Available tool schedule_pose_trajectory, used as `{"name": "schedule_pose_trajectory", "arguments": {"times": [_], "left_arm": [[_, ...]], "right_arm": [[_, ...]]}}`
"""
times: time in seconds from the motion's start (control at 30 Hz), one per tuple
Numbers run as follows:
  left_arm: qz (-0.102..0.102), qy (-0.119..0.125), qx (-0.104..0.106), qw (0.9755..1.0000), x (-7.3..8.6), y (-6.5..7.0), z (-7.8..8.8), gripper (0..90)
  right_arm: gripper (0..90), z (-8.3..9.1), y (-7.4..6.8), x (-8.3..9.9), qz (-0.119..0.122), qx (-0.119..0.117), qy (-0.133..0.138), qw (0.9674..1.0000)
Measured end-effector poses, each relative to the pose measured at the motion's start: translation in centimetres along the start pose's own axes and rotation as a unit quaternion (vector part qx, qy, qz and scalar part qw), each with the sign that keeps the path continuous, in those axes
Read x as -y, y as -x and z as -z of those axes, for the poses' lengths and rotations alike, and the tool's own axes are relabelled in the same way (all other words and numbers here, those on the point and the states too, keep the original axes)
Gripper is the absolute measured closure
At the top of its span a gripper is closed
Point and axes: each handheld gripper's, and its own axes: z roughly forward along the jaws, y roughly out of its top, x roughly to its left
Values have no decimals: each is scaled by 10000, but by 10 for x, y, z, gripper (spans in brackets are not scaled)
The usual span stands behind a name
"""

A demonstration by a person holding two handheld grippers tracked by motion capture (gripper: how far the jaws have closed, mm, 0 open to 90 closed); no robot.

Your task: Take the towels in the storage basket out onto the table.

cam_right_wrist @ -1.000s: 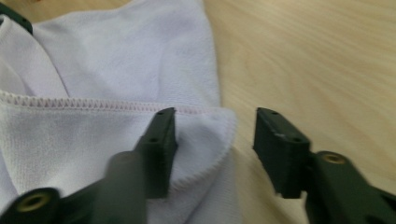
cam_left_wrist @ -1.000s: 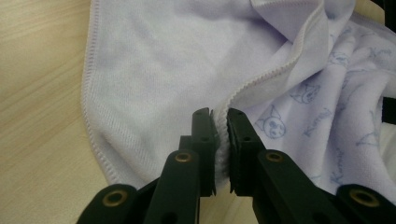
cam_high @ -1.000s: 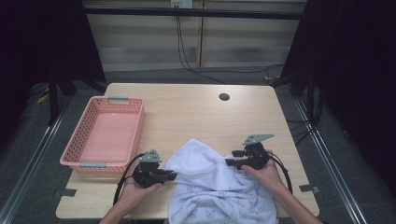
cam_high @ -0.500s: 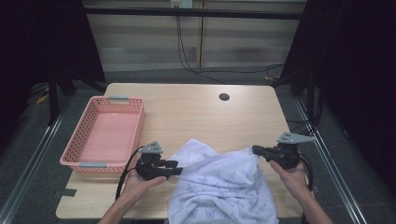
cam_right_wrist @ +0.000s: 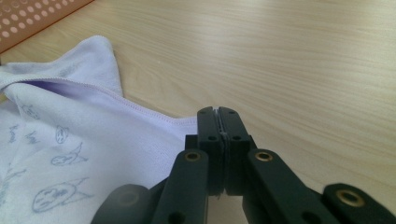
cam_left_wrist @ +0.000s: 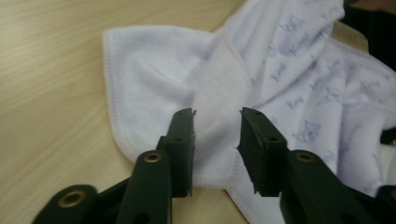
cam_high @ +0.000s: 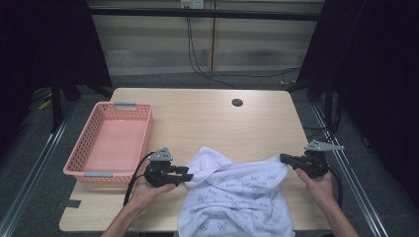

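So it's a light wood table (cam_high: pixel 207 118) with rounded corners and a small dark round hole (cam_high: pixel 237 102) near its far edge, toward the right. It sits on grey floor (cam_high: pixel 29 163), with metal rails (cam_high: pixel 37 153) running along the floor on the left and right sides. Behind the table there's a pale panelled wall (cam_high: pixel 158 39) with a dark bar across the top and black cables (cam_high: pixel 195 54) hanging down onto the floor. Both far corners are hung with black curtains (cam_high: pixel 44 44), so the edges are really dark.
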Motion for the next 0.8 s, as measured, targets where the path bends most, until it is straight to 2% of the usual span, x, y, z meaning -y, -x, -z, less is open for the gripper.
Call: {"name": "schedule_pose_trajectory", "arguments": {"times": [0.1,0.2,0.23,0.27,0.37,0.4,0.47,0.57,0.63,0.73,0.8], "left_arm": [[-126,-50,180,9997,6,11,4,715],[-116,-233,26,9997,14,10,1,682],[-116,-300,-79,9995,14,7,-3,649],[-93,-312,-69,9994,14,5,-5,606],[-50,-289,-98,9995,11,1,-12,538],[-92,-301,-99,9995,10,0,-14,524],[-51,-274,-177,9995,6,-1,-18,500],[-29,-87,-212,9997,0,-5,-19,473],[-61,-98,-245,9996,-2,-7,-21,470],[-61,-264,-369,9989,-6,-13,-33,457],[-4,-193,-462,9987,-8,-16,-38,458]], "right_arm": [[890,0,0,0,2,-21,7,10000],[889,-1,-1,1,8,-40,-4,10000],[890,-1,-1,1,7,-46,-23,10000],[889,-2,-2,1,18,-53,-31,10000],[889,-4,-2,1,41,-15,-55,10000],[890,-5,-1,1,31,-3,-74,10000],[890,-7,4,1,12,117,-136,9998],[889,-9,11,4,-75,192,-205,9996],[889,-8,13,4,-76,199,-189,9996],[890,-8,13,4,-77,168,-168,9997],[889,-8,13,3,-81,133,-145,9998]]}}
